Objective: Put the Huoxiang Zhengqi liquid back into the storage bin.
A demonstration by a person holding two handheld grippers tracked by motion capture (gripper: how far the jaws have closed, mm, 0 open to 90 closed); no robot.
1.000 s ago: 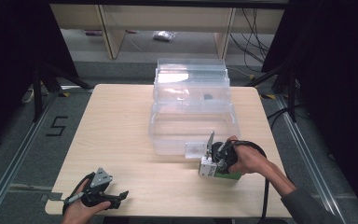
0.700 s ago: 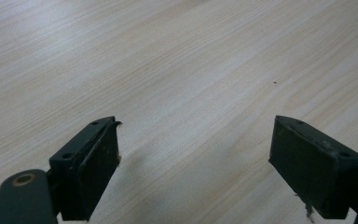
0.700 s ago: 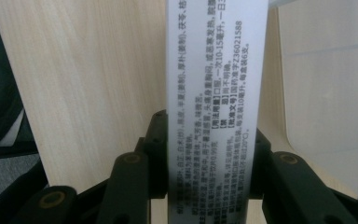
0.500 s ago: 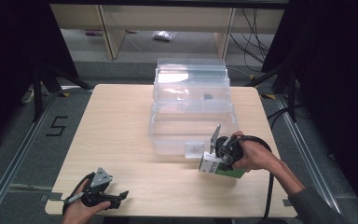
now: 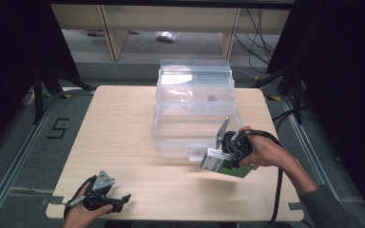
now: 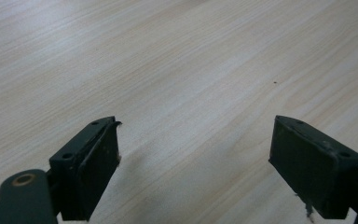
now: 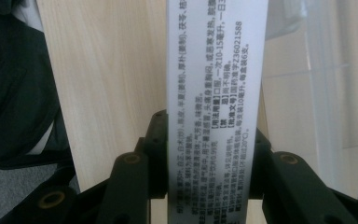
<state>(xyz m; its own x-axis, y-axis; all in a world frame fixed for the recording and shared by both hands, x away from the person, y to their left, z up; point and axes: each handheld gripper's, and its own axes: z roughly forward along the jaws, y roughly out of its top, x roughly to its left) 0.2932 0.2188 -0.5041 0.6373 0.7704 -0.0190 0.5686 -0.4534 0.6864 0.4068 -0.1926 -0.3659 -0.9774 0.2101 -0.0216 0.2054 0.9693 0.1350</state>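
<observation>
Right tool (image 5: 218,159) is clamped on a small carton (image 5: 225,164), white with a green face and dense black print; in the right gripper view the carton (image 7: 214,102) runs straight up between the two black jaws, which press on its two long sides, and the tool (image 7: 212,154) holds it by the lower part. From the high view the carton is tilted, clear of the counter (image 5: 123,123), with a soft shadow on the wood below it. It sits at the near right corner of the clear plastic bin (image 5: 195,121), just in front of the bin's front wall; whether carton and wall touch cannot be told from this angle, since the transparent plastic blurs the edge. A second clear bin (image 5: 195,78) stands directly behind the first, at the far side of the counter. The grey three-cornered plate of the right tool stands up toward the bin, and the black cable loops from the wrist down past the counter's near edge. Left tool (image 5: 116,199) lies low at the near left corner of the counter in the person's left hand (image 5: 81,213). In the left gripper view its jaws stand wide apart, nothing between them, bare wood grain of the counter (image 6: 191,70) beneath; left tool (image 6: 193,163) gapes empty.
</observation>
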